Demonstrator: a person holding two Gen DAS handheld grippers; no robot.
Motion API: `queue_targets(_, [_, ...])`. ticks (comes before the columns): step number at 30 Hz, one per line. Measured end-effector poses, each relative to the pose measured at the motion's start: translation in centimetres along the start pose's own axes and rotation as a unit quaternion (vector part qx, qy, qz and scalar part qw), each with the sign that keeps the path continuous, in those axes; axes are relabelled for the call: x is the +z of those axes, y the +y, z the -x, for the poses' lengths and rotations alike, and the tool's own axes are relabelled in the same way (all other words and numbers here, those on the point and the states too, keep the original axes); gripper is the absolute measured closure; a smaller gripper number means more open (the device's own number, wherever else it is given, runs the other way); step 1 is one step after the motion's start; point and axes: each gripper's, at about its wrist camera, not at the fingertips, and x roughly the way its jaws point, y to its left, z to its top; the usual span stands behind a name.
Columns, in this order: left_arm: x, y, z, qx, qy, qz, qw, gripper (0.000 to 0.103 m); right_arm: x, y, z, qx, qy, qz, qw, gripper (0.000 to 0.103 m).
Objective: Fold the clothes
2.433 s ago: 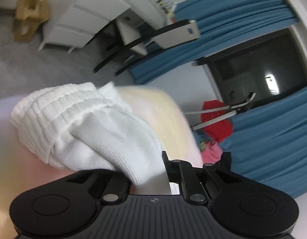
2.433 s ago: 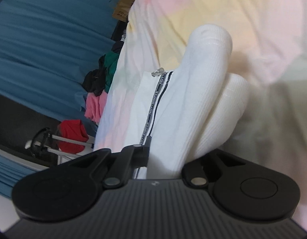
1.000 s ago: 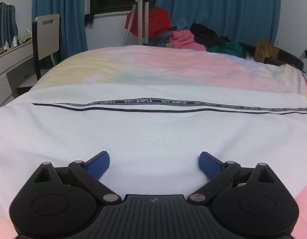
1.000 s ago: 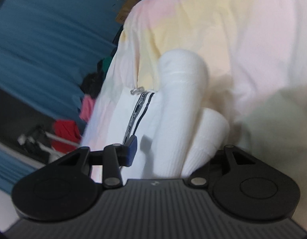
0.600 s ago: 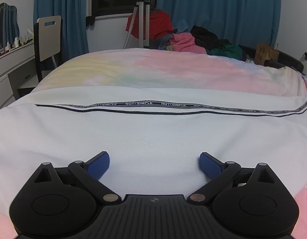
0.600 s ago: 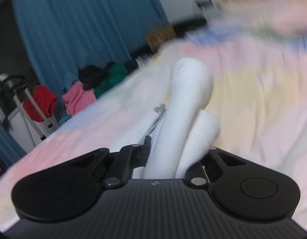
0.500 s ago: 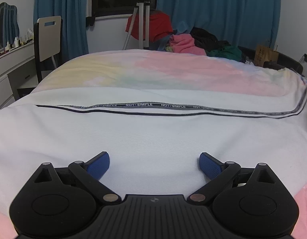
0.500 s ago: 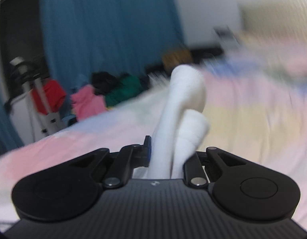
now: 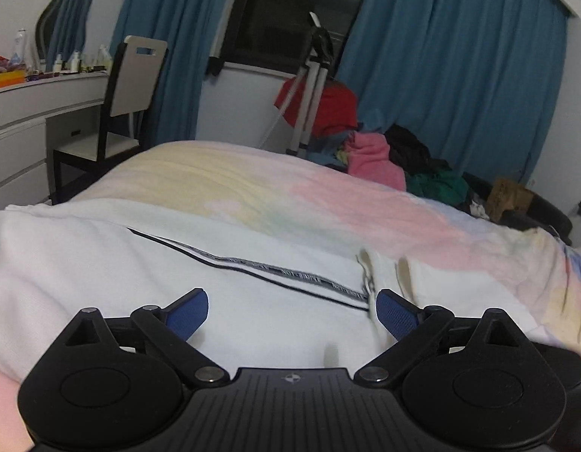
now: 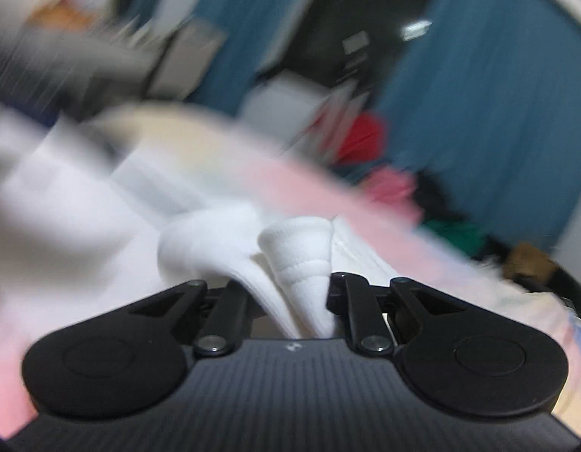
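Observation:
A white ribbed garment with a black and grey lettered stripe lies across a pastel bed. My left gripper is open just above the garment, blue pads wide apart, holding nothing. A blurred end of the garment is folded over near its right pad. In the right wrist view, my right gripper is shut on a bunched white cuff of the garment. That view is heavily motion-blurred.
The bed has a pastel yellow, pink and blue cover. A chair and white dresser stand at the left. A tripod and a pile of clothes lie behind the bed by blue curtains.
My right gripper has swung leftwards, carrying the garment's end over towards my left gripper. The stripe now looks shorter in the left wrist view. The left gripper stays open and has tilted upward.

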Motion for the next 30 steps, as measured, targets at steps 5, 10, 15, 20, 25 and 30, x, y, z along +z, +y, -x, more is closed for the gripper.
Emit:
queue_targets(5, [-0.3, -0.9, -0.1, -0.007, 0.0, -0.025, 0.9997, 0.006, -0.9, -0.3, -0.3, 0.007, 0.018, -0.012, 1.0, 0.088])
queue_targets(10, [0.0, -0.8, 0.2, -0.016, -0.02, -0.023, 0.9994, 0.006, 0.7, 0.6, 0.9, 0.02, -0.02, -0.004, 1.0, 0.087])
queue_targets(15, [-0.2, -0.2, 0.1, -0.038, -0.012, -0.006, 0.9992, 0.006, 0.3, 3.5, -0.8, 0.051, -0.009, 0.063, 0.997, 0.086])
queue_targets(20, [0.0, 1.2, 0.4, -0.046, -0.006, 0.029, 0.9985, 0.006, 1.8, -0.2, -0.5, 0.12, 0.02, -0.027, 0.992, 0.073])
queue_targets(25, [0.7, 2.2, 1.6, -0.044, -0.016, 0.051, 0.9976, 0.006, 3.1, -6.1, 0.3, 0.263, 0.052, -0.184, 0.946, 0.04])
queue_targets(30, [1.3, 1.7, 3.5, -0.065, -0.024, 0.041, 0.9967, 0.007, 4.0, -10.2, 1.9, 0.315, -0.003, -0.279, 0.907, 0.039])
